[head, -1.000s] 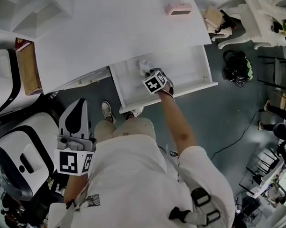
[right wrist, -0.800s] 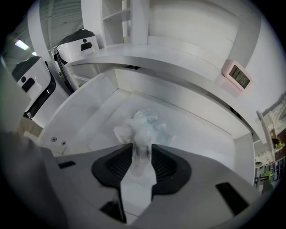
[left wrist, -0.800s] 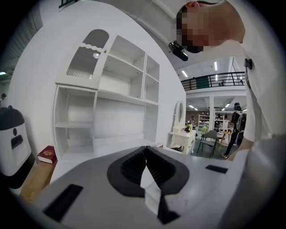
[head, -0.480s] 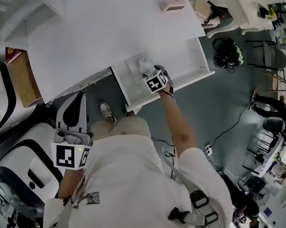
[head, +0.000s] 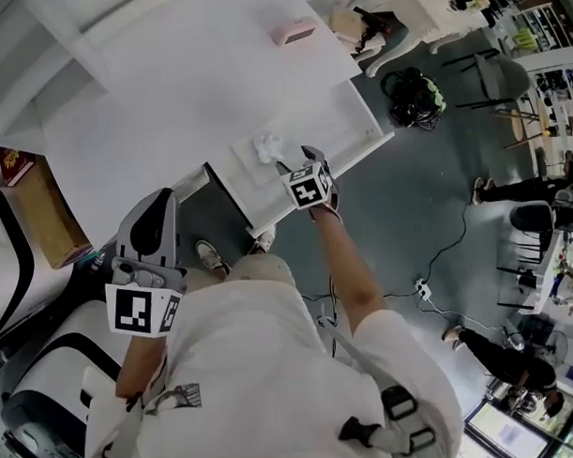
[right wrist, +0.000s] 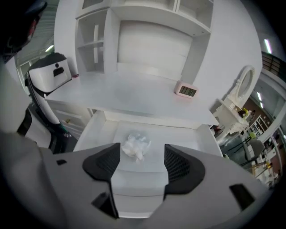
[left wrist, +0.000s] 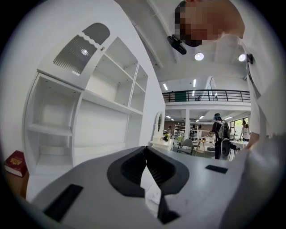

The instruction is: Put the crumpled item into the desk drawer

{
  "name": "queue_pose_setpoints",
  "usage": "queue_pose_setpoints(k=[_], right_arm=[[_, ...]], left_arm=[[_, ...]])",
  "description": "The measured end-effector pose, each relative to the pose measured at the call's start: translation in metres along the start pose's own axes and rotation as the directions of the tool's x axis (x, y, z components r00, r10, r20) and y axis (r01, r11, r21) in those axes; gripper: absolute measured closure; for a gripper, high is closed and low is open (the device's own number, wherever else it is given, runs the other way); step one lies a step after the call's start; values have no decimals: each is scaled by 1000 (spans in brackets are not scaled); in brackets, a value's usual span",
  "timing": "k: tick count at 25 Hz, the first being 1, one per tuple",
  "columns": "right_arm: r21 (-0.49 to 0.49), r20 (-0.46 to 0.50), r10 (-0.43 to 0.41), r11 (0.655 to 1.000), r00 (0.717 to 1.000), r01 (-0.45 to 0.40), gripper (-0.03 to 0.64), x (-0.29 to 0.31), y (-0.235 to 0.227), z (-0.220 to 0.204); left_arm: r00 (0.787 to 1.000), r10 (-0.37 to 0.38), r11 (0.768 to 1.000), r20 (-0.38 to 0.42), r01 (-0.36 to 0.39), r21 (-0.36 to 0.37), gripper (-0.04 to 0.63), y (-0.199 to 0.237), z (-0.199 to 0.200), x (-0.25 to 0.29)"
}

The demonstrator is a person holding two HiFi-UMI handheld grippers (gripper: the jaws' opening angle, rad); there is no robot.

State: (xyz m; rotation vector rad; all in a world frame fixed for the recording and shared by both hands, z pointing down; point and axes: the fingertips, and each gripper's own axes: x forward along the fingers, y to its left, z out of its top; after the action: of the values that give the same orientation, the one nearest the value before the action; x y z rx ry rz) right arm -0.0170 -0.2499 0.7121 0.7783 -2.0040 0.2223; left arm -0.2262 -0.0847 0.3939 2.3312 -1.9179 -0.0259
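The crumpled item (right wrist: 136, 145), a white wad, lies by itself on the floor of the pulled-out white desk drawer (right wrist: 203, 142). In the head view the wad (head: 267, 147) rests near the drawer's (head: 366, 142) left end. My right gripper (right wrist: 142, 163) hovers just short of the wad, jaws open wide, nothing between the pads. From above, the right gripper (head: 294, 161) hangs over the drawer's front part. My left gripper (head: 152, 207) is held up at the left, away from the desk. Its jaws (left wrist: 146, 167) are shut and empty, pointing at white shelves.
A pink clock (right wrist: 185, 91) stands on the white desktop (right wrist: 134, 91) behind the drawer. White shelving (left wrist: 103, 116) rises over the desk. A red book (head: 17, 165) and a brown box (head: 59, 222) sit at the left. A white machine (right wrist: 49, 71) stands left of the desk.
The right gripper's jaws have opened and let go of the wad, which now lies in the drawer. The gripper has drawn back a little. The head view has swung round.
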Motion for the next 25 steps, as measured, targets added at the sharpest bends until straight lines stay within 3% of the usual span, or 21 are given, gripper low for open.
queue_pose_setpoints(k=[6,12,20,25], right_arm=[[151,99,21,988,995,-36,319,-57,21,12],[250,162,-29,968,986,-13,402,-100,18,8],[327,213,-95,945,972,21,580,-129,2,-1],[414,269,-128,910,955,5,606,-146,-16,-1]], left_arm=[[998,-47,999,29,48,-18,580,-3,10,-1],[993,-103,995,55,103,-12,580,-19,21,12],[985,-153,988,86,151,22,580,-41,36,31],[980,-171,985,104,167,46,580,-55,45,41]])
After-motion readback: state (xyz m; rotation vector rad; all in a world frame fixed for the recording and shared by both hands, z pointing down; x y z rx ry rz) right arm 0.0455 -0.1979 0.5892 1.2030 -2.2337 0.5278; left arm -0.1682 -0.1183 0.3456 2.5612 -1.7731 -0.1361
